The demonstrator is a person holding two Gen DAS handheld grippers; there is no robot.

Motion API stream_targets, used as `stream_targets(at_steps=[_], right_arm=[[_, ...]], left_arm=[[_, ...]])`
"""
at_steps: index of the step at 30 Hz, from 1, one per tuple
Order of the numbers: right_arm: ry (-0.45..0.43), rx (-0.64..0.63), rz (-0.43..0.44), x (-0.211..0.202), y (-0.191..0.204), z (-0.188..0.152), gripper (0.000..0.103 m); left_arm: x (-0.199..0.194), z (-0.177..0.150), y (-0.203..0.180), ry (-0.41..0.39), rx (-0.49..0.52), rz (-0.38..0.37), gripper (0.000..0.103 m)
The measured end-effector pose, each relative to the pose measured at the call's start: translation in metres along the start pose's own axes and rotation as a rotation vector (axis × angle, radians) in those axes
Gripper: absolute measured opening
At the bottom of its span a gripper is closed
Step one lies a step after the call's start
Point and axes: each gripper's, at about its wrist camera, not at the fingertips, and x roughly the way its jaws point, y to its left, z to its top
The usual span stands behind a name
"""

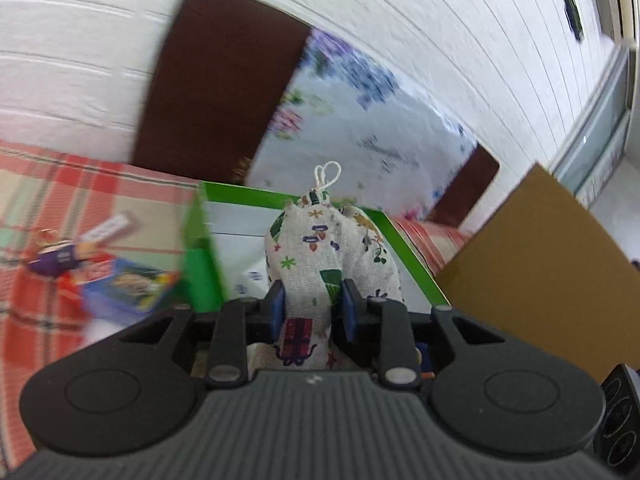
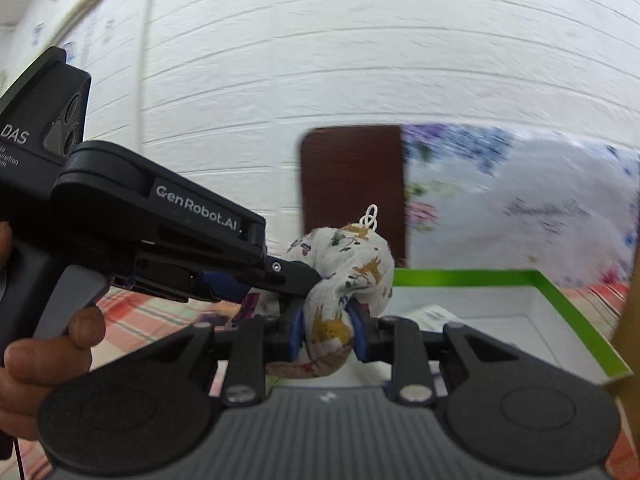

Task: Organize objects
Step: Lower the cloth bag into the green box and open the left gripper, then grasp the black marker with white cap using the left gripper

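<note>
- Both tongs, left tongs (image 1: 310, 304) and right tongs (image 2: 326, 332), are clamped on one printed drawstring pouch (image 1: 332, 248), held over one green-rimmed box (image 1: 256, 196).
- One blue card box (image 1: 128, 286) and one purple keychain (image 1: 54, 260) lie on the plaid bed (image 1: 48, 184), beside the box's left edge.

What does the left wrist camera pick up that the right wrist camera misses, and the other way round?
Only the left wrist view shows the small items on the plaid cloth: a blue card box and a purple trinket, plus a brown cardboard panel. Only the right wrist view shows the left gripper from outside, with the person's hand on its trigger. Both show the printed drawstring pouch pinched by both grippers, the right gripper low on it, above the green-rimmed white box, against the white wall.
</note>
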Motion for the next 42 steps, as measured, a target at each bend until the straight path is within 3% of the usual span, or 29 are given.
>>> stream_targets(at_steps=[5, 6, 7, 8, 13, 21, 32, 37, 42], right_arm=[[0.02, 0.068, -0.085, 0.008, -0.051, -0.009, 0.027], [0.034, 0.063, -0.116, 0.013, -0.057, -0.01, 0.036], [0.047, 0.053, -0.161, 0.019, -0.061, -0.012, 0.053], [0.048, 0.055, -0.217, 0.022, -0.067, -0.016, 0.057], [0.0, 0.128, -0.236, 0.012, -0.085, -0.023, 0.056], [-0.007, 0.147, -0.193, -0.002, -0.07, -0.024, 0.055], [-0.018, 0.07, -0.106, -0.035, -0.018, -0.018, 0.055], [0.017, 0.012, -0.009, -0.046, 0.018, -0.027, 0.055], [0.125, -0.06, 0.098, -0.035, 0.059, -0.048, 0.055]], left_arm=[[0.051, 0.004, -0.031, 0.073, 0.068, 0.003, 0.031], [0.06, 0.004, -0.038, 0.085, 0.09, 0.027, 0.034], [0.067, 0.003, -0.043, 0.089, 0.116, 0.058, 0.035], [0.072, 0.002, -0.049, 0.089, 0.146, 0.088, 0.035], [0.073, -0.006, -0.062, 0.081, 0.255, 0.171, 0.039], [0.048, -0.014, -0.064, 0.058, 0.291, 0.288, 0.042], [-0.015, -0.032, -0.059, 0.0, 0.33, 0.436, 0.043], [-0.058, -0.046, -0.017, -0.022, 0.229, 0.474, 0.043], [-0.095, -0.066, 0.051, 0.03, 0.049, 0.529, 0.041]])
